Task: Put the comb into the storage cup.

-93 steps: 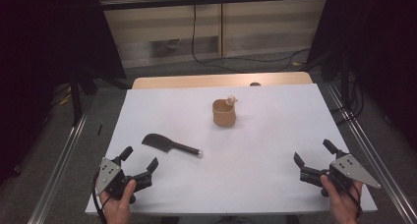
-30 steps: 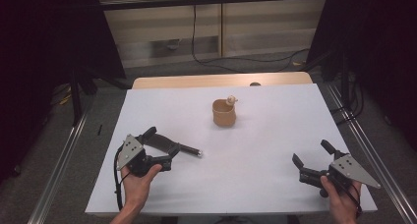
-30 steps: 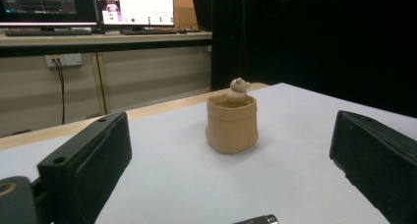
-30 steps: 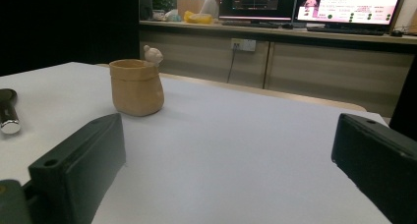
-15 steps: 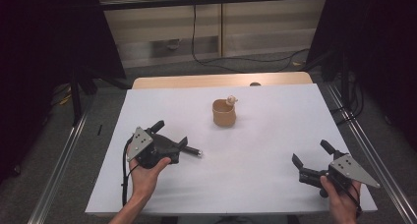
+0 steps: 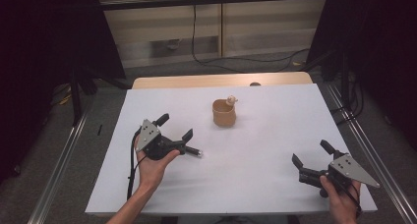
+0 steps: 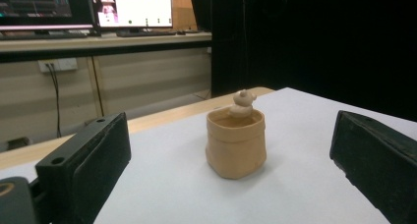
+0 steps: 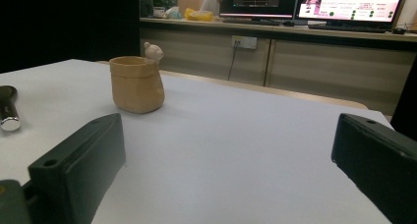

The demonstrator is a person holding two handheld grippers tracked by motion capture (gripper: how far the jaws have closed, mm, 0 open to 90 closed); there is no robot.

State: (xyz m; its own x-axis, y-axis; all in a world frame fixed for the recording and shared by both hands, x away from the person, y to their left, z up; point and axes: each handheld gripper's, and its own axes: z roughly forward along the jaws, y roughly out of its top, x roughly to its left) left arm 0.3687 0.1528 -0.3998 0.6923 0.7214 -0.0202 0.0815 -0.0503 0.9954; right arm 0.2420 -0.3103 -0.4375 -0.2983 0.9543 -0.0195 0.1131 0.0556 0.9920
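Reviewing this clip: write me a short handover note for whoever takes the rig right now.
Left claw: open, over the knife on the left of the table; the handle tip sticks out past it. Nothing gripped as far as the high view shows.
Right claw: open, empty, low over the near right corner.
Cup: upright at the table's middle back, a small figure on its rim, untouched.
Done: the left claw is at the knife.
Left: probably close on the knife and lift it; the cup may be where it goes.
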